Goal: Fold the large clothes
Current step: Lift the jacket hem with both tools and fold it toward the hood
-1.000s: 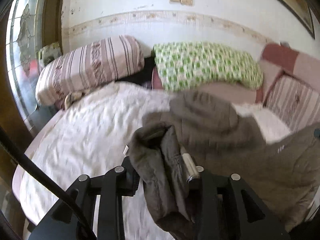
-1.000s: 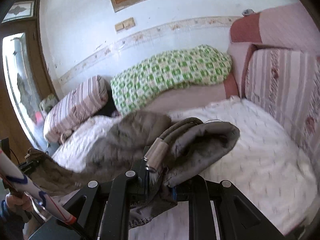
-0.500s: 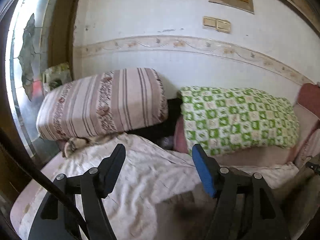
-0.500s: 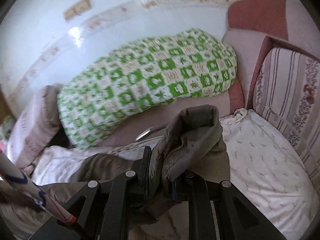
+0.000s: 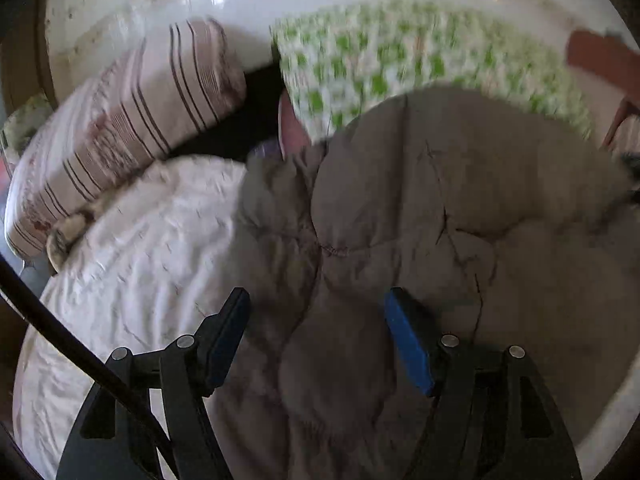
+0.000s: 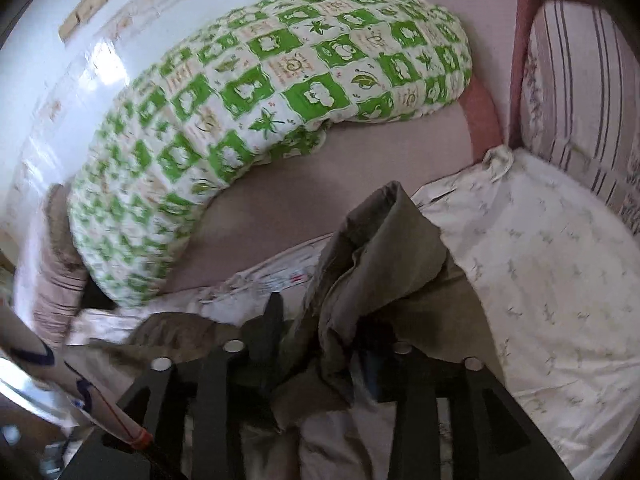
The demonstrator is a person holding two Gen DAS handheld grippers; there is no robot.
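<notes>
Grey-brown padded jacket [image 5: 420, 208] lay spread over the white sheet [image 5: 132, 248] of the bed, its far edge blurred against the green-checked quilt [image 5: 400, 52] and its near part cut off behind the left gripper [image 5: 316, 340], whose blue-padded jaws stood well apart above the fabric, gripping nothing. In the right wrist view a raised fold of the jacket [image 6: 384, 248] stood between the fingers of the right gripper [image 6: 320, 340], hiding one of them; its jaws had just been opening, and whether the pads pressed on the cloth could not be made out.
</notes>
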